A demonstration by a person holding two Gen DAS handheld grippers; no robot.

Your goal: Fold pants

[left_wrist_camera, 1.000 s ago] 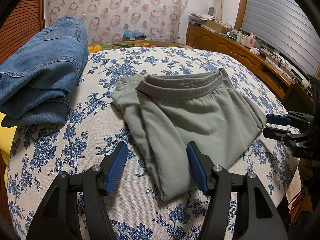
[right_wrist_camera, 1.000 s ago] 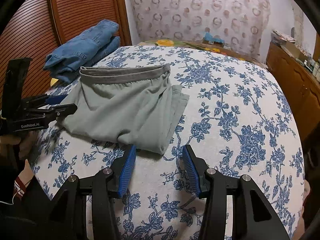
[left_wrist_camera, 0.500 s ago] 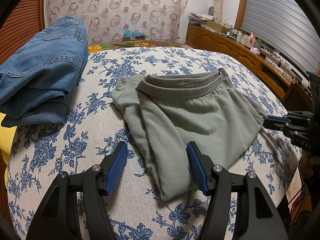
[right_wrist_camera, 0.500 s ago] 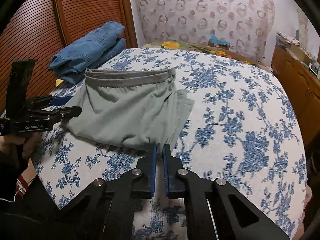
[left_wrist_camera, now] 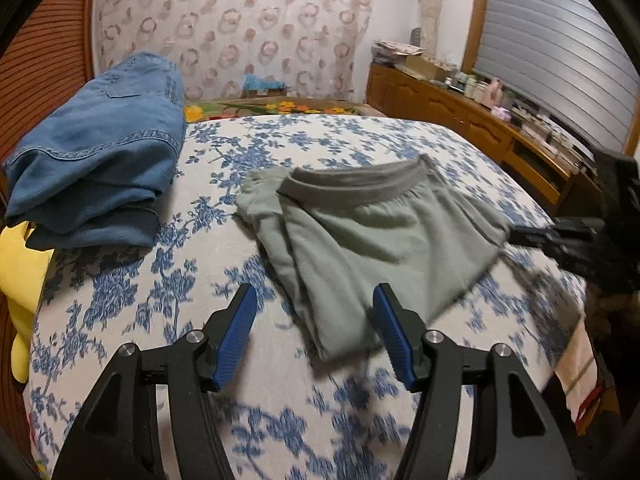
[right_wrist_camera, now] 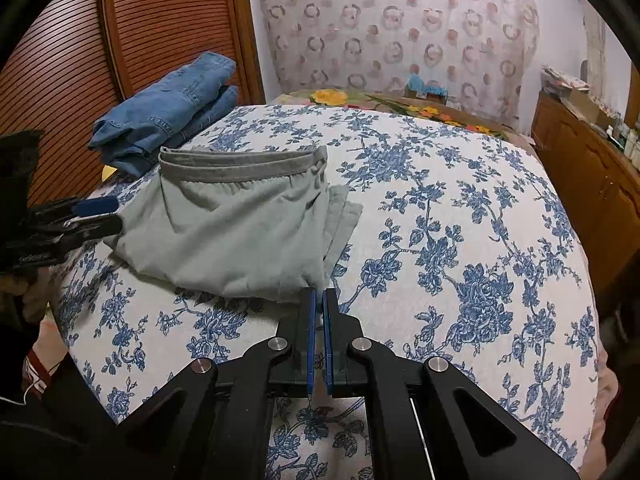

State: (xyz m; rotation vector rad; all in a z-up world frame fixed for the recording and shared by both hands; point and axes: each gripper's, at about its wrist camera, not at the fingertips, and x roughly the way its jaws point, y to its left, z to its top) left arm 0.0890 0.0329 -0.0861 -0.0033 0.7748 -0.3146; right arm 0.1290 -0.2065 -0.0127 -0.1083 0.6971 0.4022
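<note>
Folded grey-green pants (left_wrist_camera: 360,248) with a darker waistband lie on the blue-flowered bed cover (left_wrist_camera: 168,280). My left gripper (left_wrist_camera: 316,332) hovers low over their near folded corner. Its jaws are closing with that corner between them, and the pads (left_wrist_camera: 236,336) stand clear of the cloth. From the right wrist view, the left gripper (right_wrist_camera: 108,216) sits at the pants' left corner. My right gripper (right_wrist_camera: 319,296) is shut on the near edge of the pants (right_wrist_camera: 240,240). From the left wrist view, the right gripper (left_wrist_camera: 516,236) pinches their right corner, which is raised slightly off the cover.
A stack of folded blue jeans (left_wrist_camera: 100,160) lies at the far left of the bed, with something yellow (left_wrist_camera: 20,272) beneath it. A slatted wooden door (right_wrist_camera: 60,80) stands behind it. A wooden cabinet (left_wrist_camera: 460,120) with clutter runs along the right wall.
The right gripper went from open to shut at the pants' edge. The left gripper's jaws have narrowed and it rose a little. The pants' right corner is lifted.
</note>
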